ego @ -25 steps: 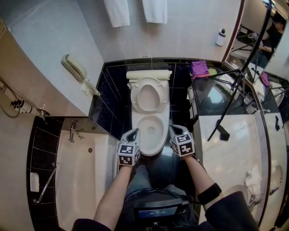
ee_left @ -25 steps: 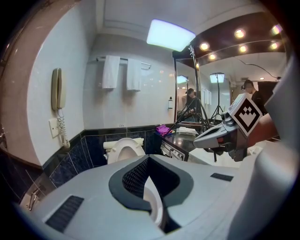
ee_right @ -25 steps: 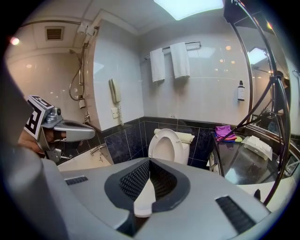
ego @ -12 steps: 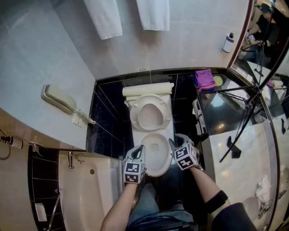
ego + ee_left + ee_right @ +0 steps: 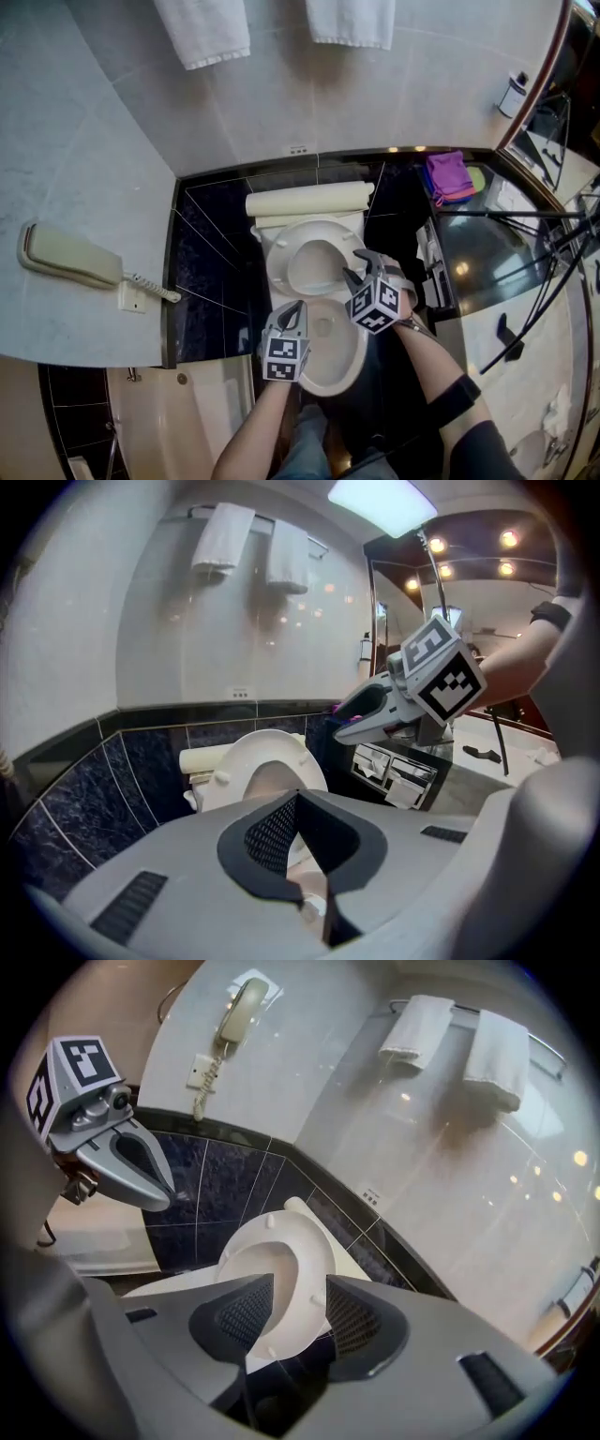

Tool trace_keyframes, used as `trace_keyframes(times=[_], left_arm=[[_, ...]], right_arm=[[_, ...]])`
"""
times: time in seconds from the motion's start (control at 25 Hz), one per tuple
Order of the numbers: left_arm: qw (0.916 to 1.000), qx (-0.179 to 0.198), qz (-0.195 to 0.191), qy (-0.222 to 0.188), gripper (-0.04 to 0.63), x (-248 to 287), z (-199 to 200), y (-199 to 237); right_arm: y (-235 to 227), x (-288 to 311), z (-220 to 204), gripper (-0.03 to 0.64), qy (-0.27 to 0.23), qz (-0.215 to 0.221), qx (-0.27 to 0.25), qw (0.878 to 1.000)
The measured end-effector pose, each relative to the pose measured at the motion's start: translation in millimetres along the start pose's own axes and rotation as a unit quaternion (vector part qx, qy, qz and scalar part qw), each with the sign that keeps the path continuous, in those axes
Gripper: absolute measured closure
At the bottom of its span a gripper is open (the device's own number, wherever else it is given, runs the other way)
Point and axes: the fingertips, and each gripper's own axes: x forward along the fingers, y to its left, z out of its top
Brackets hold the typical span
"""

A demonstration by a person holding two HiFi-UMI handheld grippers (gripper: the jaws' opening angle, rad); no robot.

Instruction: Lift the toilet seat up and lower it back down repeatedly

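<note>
Standing upright against the tank (image 5: 309,200), the toilet seat (image 5: 277,267) is fully raised, with the open bowl (image 5: 361,349) below it. The right gripper (image 5: 354,267) is up at the seat's right edge. Its fingers have just been spreading and stand wide, and the seat's rim shows in the gap, though neither pad presses on it. Whether the rim sits truly between the fingers or just beyond them I cannot tell. The left gripper (image 5: 295,307) hangs over the bowl's left edge with its fingers pressed together on nothing. The seat looks due to be lowered next, and that is where the trouble lies. The rim is smooth and glossy, so a shallow or one-sided pinch would likely slide off. Tipped forward past its balance with no firm hold, the seat would probably drop and slam onto the bowl. The left gripper also seems close to the path of the falling seat, so it could be struck or trapped under the rim unless it moves clear or helps carry the seat down.
</note>
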Motion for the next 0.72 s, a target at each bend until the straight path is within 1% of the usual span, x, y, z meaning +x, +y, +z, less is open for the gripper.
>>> trace_keyframes(times=[0.12,0.28,0.44,0.52,0.6,0.68,0.72], left_arm=[[1.0000,-0.004,-0.004,-0.002,0.604,28,1,17],[0.9999,-0.012,-0.006,-0.003,0.605,55,-2,38],[0.9998,-0.018,-0.008,-0.006,0.605,73,-4,50],[0.9997,-0.020,-0.010,-0.007,0.604,79,-5,54],[0.9997,-0.020,-0.012,-0.007,0.604,82,-8,57],[0.9996,-0.023,-0.013,-0.007,0.604,83,-10,59],[0.9996,-0.025,-0.013,-0.007,0.604,83,-12,60]], right_arm=[[-16,41,10,0.425,0.006,-0.010,-0.047,0.999],[-30,84,24,0.425,0.015,-0.017,-0.104,0.994],[-39,116,43,0.423,0.017,-0.020,-0.166,0.986],[-43,128,51,0.456,0.019,-0.022,-0.190,0.981],[-42,140,53,0.460,0.026,-0.017,-0.206,0.978],[-38,148,50,0.535,0.034,-0.016,-0.218,0.975],[-37,149,50,0.532,0.035,-0.018,-0.222,0.974]])
